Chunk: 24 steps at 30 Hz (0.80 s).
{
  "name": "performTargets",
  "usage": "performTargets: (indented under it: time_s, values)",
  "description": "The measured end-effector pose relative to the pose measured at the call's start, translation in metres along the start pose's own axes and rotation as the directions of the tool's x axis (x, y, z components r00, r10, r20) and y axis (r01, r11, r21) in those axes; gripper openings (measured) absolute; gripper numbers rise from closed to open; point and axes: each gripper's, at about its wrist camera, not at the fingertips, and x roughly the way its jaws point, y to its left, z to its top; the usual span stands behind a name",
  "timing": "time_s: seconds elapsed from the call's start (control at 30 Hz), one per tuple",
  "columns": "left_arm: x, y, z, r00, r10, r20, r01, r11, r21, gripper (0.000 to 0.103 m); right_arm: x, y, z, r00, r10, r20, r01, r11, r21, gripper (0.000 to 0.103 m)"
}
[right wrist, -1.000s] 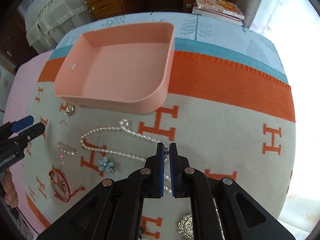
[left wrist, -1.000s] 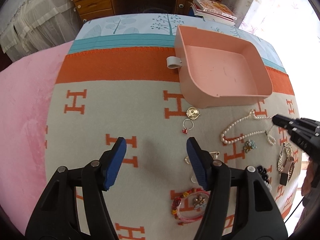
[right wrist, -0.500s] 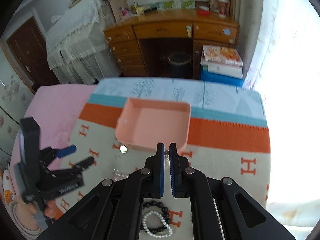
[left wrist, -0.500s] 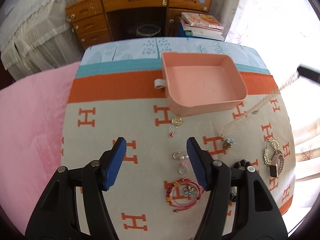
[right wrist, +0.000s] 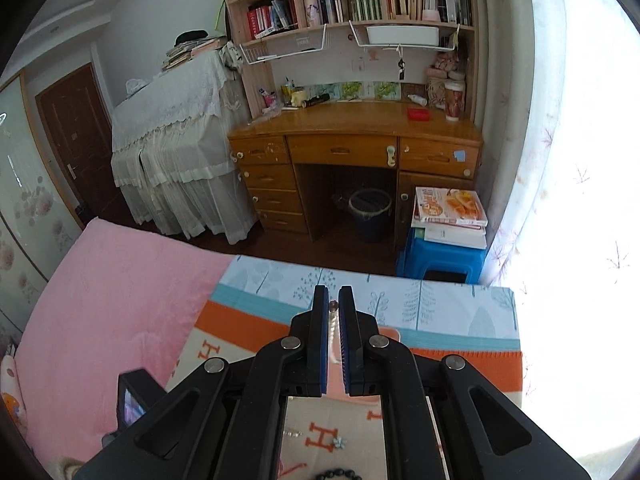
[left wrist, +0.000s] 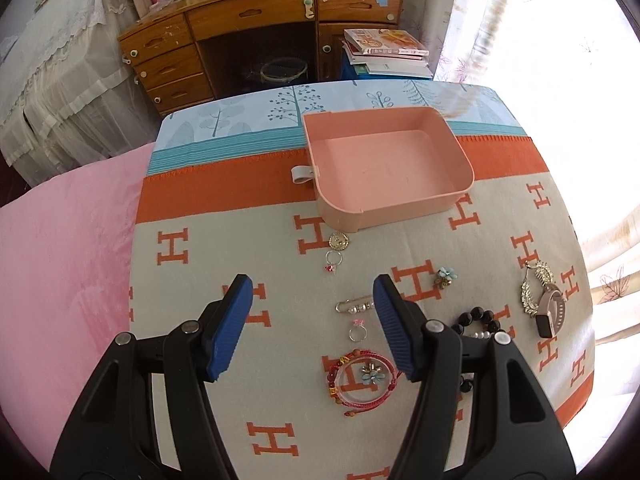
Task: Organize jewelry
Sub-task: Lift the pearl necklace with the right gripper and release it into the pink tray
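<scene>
An empty pink tray (left wrist: 460, 184) sits on the H-patterned blanket (left wrist: 224, 240). My left gripper (left wrist: 312, 300) is open and empty above the blanket, near a pearl safety pin (left wrist: 354, 306), a pink ring (left wrist: 357, 330) and red bracelets (left wrist: 366, 378). My right gripper (right wrist: 333, 312) is raised high and shut on the pearl necklace (right wrist: 333, 326), which hangs between its fingers. In the left wrist view the necklace is a blurred streak (left wrist: 486, 28) hanging above the tray's far right corner. A gold brooch (left wrist: 339, 241), a ring with a red charm (left wrist: 333, 259), a blue flower (left wrist: 445, 276), black beads (left wrist: 478, 316) and a watch (left wrist: 550, 314) lie around.
A wooden desk (right wrist: 356, 148) with drawers, a waste bin (right wrist: 370, 212) and a blue stool (right wrist: 440, 260) stacked with books stand beyond the bed. A pink sheet (left wrist: 60, 248) covers the left side. A bright curtained window (right wrist: 580, 160) is at the right.
My right gripper has lifted high with the pearl necklace, pulling it off the blanket. My left gripper has also risen and drawn back, staying open.
</scene>
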Motion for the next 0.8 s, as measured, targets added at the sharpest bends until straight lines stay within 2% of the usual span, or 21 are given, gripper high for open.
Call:
performTargets:
  time_s: [0.03,0.2,0.33,0.47,0.57,0.63,0.7,0.77,0.8]
  values:
    - [0.002,0.0,0.0,1.0,-0.002,-0.001,0.002,1.0,0.001,0.06,-0.004,0.0,0.006,1.0,-0.002,-0.001,0.002,1.0,0.005,0.005]
    - [0.012,0.004,-0.001,1.0,-0.014,-0.012,0.014,1.0,-0.003,0.06,0.044,0.002,0.012,0.998,-0.026,-0.063,0.028,0.999,0.031,0.005]
    - [0.022,0.006,-0.002,0.999,-0.02,-0.028,0.02,1.0,-0.003,0.06,0.11,-0.001,-0.012,0.987,-0.061,-0.148,0.066,0.998,0.026,0.005]
    - [0.033,0.006,-0.003,0.999,-0.029,-0.042,0.029,1.0,-0.007,0.06,0.174,-0.009,-0.045,0.961,-0.108,-0.255,0.113,0.994,0.003,0.005]
    - [0.038,0.002,-0.003,0.998,-0.042,-0.05,0.042,0.999,0.0,0.06,0.211,-0.021,-0.07,0.938,-0.097,-0.334,0.109,0.994,0.018,0.006]
    - [0.041,-0.002,-0.004,0.996,-0.06,-0.064,0.061,0.998,0.011,0.061,0.228,-0.028,-0.085,0.925,-0.086,-0.371,0.106,0.994,0.035,0.015]
    - [0.045,-0.008,-0.004,0.993,-0.073,-0.089,0.075,0.997,0.022,0.061,0.239,-0.035,-0.099,0.921,-0.099,-0.376,0.117,0.993,0.027,0.045]
    - [0.048,-0.015,-0.006,0.992,-0.081,-0.101,0.085,0.996,0.035,0.061,0.236,-0.039,-0.109,0.933,-0.127,-0.338,0.138,0.99,0.011,0.054]
    - [0.048,-0.019,-0.007,0.991,-0.085,-0.104,0.09,0.995,0.045,0.061,0.233,-0.041,-0.113,0.936,-0.125,-0.329,0.134,0.991,0.007,0.055]
